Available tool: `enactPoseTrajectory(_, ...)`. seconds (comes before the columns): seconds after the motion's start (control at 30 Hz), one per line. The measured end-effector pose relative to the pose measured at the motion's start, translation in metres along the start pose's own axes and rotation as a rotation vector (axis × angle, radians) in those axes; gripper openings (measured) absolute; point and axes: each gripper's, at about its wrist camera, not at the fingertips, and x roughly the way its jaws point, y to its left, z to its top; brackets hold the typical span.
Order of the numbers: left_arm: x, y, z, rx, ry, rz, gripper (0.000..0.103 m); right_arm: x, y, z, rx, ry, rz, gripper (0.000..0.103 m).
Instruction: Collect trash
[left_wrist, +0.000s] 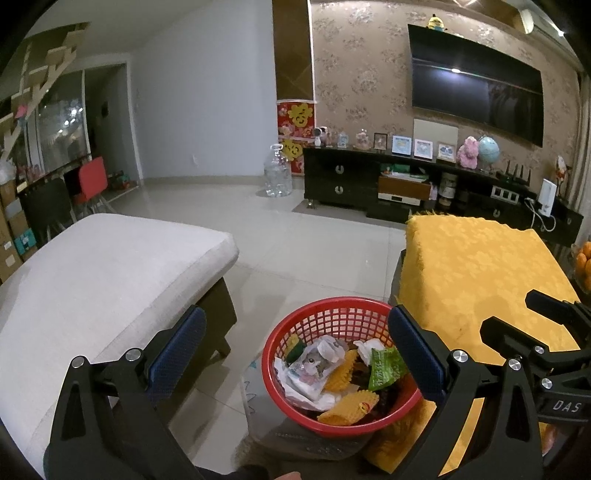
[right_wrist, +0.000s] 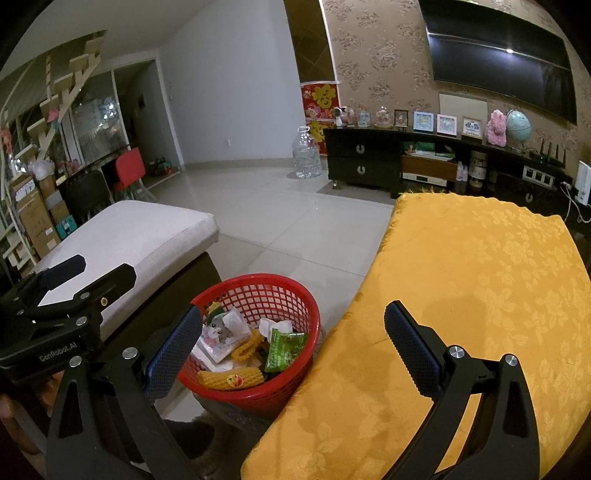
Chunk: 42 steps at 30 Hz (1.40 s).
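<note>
A red plastic basket (left_wrist: 325, 314) stands on the floor between a sofa and a yellow-covered table. It holds trash: a green snack wrapper (left_wrist: 384, 367), yellow foam fruit nets (left_wrist: 349, 406), crumpled white paper (left_wrist: 332, 349). The basket also shows in the right wrist view (right_wrist: 258, 291) with the green wrapper (right_wrist: 284, 349) inside. My left gripper (left_wrist: 295, 347) is open and empty above the basket. My right gripper (right_wrist: 293, 343) is open and empty, over the basket's right rim and the table's edge.
A cream sofa cushion (left_wrist: 107, 266) lies to the left. The table with the yellow cloth (right_wrist: 480, 295) is to the right. A dark TV cabinet (left_wrist: 406, 177) and a large water jug (left_wrist: 277, 171) stand by the far wall across tiled floor. Oranges (left_wrist: 583, 262) sit at the far right.
</note>
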Motion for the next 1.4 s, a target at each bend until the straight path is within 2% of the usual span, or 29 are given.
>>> enactPoseTrajectory(0.7,-0.002,-0.002,0.000,0.010,-0.009,0.008,0.095,0.001,0.004,0.000,-0.007,0.008,-0.001,0.096)
enactPoseTrajectory(1.1,-0.002,0.002,-0.001,0.014,-0.013,-0.016,0.095,0.001,0.003,-0.001,-0.005,0.011,-0.003,0.096)
enactPoseTrajectory(1.3,0.002,0.003,0.000,0.016,0.002,-0.014,0.095,-0.006,-0.017,-0.009,0.037,0.018,-0.031,0.096)
enactPoseTrajectory(1.4,0.002,0.007,0.001,-0.010,0.012,-0.026,0.095,-0.021,-0.057,-0.013,0.090,0.024,-0.105,0.096)
